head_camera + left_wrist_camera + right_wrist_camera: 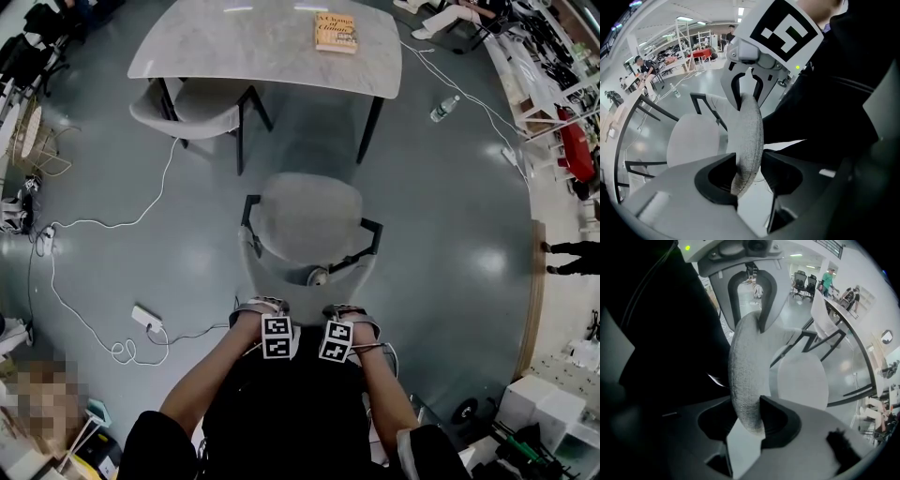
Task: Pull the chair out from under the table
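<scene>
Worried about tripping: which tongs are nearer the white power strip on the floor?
Left. The left tongs, at the chair backrest, are right of the power strip; the right tongs farther right.

The chair [309, 220] is covered in pale grey cloth, whose weave looks rough and pebbly on the backrest [751, 136], over a matt black frame that looks like metal. The table [234, 47] has a smooth, pale, stone-like top with a faint sheen, and on it lies a book [336, 32] with a paper cover. The grey floor [450, 187] is smooth and glossy, with bright patches of glare.
</scene>
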A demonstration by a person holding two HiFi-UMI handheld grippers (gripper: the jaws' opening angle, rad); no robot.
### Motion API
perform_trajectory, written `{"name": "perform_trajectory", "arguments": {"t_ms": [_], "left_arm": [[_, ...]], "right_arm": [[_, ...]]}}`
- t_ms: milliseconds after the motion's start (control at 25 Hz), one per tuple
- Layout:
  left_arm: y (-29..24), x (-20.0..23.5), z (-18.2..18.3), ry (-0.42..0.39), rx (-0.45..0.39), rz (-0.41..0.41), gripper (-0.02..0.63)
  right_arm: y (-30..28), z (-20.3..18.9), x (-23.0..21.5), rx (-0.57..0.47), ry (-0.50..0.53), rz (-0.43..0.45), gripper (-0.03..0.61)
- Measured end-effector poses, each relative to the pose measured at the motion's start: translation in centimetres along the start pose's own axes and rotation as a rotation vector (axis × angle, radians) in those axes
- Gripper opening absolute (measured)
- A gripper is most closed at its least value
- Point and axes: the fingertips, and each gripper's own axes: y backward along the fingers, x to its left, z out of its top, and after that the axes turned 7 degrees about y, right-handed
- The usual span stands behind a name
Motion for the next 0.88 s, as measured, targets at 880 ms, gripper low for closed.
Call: {"name": "perform_trajectory", "arguments": {"t_ms": [880], "left_arm": [[5.5,3.1,0.1,0.105,-0.134,0.075,0.187]], "right_arm": [[3.9,1.3,-0.1,-0.041,-0.051,0.048,0.146]]}}
